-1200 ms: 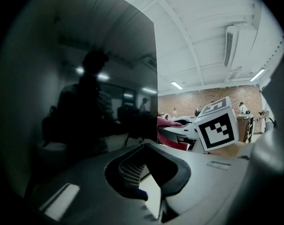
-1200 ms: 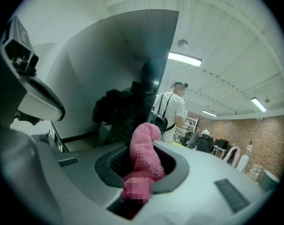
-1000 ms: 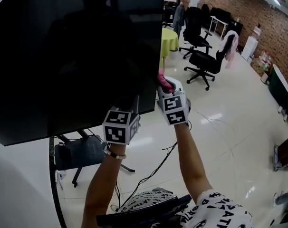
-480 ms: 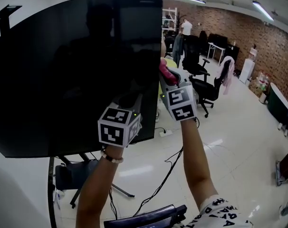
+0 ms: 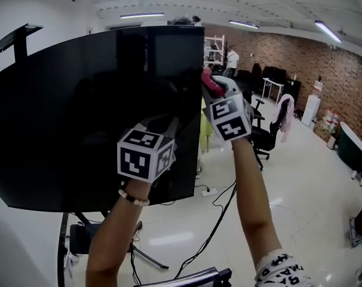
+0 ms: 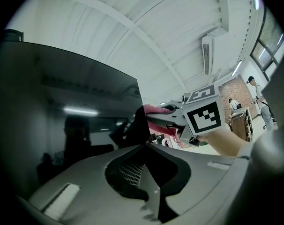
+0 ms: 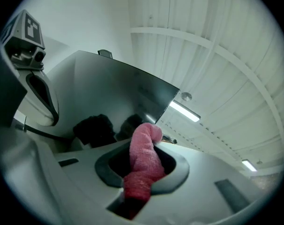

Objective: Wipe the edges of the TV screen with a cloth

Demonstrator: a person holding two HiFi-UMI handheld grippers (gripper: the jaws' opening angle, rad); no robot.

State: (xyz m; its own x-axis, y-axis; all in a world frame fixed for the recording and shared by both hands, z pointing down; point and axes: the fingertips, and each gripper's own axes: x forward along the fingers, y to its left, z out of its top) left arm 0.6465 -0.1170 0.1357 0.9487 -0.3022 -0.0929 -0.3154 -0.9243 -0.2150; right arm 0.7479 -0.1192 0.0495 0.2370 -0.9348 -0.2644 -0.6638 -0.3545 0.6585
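Pink cloth at the TV's right edge

The right hand-held gripper is clenched on a fluffy pink cloth, whose free end sticks out past the jaw tips and sits against the right vertical edge of the large black flat TV screen, a little below its upper right corner. The left hand-held gripper has its jaws closed together with nothing between them; it is held lower, in front of the lower right part of the dark glass, tips pointing at the panel, though no view makes clear whether they touch it. Both of the person's arms reach up from below. The screen stands on a black metal stand on a glossy pale floor. Black office chairs stand well behind, before a red brick wall.
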